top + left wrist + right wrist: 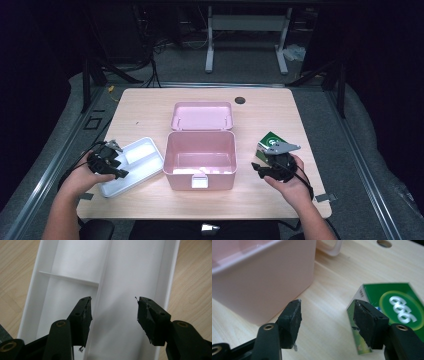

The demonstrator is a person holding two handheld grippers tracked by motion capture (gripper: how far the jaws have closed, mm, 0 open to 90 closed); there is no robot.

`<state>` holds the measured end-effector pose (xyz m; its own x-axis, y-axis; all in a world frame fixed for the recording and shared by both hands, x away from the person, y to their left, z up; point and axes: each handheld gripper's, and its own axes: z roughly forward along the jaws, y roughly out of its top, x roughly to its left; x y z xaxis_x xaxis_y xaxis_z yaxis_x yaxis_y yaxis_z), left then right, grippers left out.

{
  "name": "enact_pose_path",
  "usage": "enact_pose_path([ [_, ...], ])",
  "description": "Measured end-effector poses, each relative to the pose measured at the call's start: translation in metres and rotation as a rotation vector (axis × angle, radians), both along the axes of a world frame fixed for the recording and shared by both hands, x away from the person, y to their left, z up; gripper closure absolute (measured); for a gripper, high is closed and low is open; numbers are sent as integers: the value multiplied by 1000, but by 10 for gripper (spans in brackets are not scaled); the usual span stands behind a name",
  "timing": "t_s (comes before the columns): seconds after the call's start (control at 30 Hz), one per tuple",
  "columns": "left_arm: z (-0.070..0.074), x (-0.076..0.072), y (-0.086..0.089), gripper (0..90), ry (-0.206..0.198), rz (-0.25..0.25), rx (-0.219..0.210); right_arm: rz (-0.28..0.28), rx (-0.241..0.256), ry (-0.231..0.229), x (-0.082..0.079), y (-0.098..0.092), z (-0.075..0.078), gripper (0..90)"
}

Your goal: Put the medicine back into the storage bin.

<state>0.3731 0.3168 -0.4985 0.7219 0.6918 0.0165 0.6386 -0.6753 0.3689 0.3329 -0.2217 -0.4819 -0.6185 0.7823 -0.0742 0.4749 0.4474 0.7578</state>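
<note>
The white divided plastic tray (pixel 131 162) lies at nine o'clock of the open pink plastic box (pixel 200 159) and the green carton (pixel 270 140) at three (neither yet packed inside), with the left tool (pixel 113 312) and right tool (pixel 327 317) both spread wide, gripping nothing.

My table (pixel 150 107) is light wood with a matt grain. The pink box (pixel 200 152) and the white tray (pixel 135 277) look like smooth plastic. The green carton (pixel 397 305) is glossy card. My jaw pads are rough black rubber.
</note>
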Motion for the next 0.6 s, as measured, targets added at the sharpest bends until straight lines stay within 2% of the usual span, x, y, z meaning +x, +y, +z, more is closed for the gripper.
enact_pose_path([
  [0.1,-1,0,2,451,-6,17,13,9,5,2,6,-1,12,392],
  [0.2,0,-1,5,451,-5,22,3,30,-4,9,11,-1,20,393],
  [0.3,2,-2,5,452,-23,28,2,42,-17,20,16,-2,24,393],
  [0.43,3,-2,3,452,-16,21,3,42,-35,45,23,-8,27,374],
  [0.53,3,-2,4,452,-20,21,9,34,-56,62,29,-13,28,336],
  [0.6,2,-1,4,456,-21,28,16,35,-75,91,35,-15,29,303],
])
